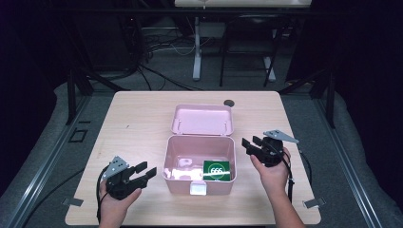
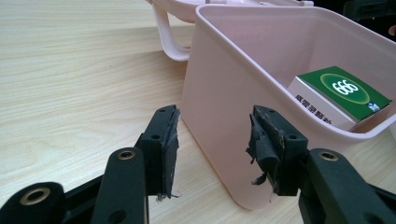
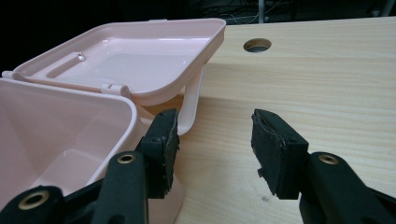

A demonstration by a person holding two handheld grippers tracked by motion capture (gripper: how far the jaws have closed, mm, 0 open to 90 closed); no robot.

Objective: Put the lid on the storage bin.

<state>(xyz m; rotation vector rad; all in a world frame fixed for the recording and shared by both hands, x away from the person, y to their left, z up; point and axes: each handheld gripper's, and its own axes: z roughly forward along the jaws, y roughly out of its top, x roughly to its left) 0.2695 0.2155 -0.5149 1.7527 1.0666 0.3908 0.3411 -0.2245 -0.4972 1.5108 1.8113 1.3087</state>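
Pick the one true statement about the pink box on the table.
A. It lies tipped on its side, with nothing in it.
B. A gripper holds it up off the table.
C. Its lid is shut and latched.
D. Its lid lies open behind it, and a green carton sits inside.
D: the lid lies folded back behind the pink box, and the green carton sits inside, at its right in the high view.

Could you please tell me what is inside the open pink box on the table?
A green-topped carton marked 666 lies in the pink box, at its front right. The rest of the floor looks bare; the near wall hides the front edge.
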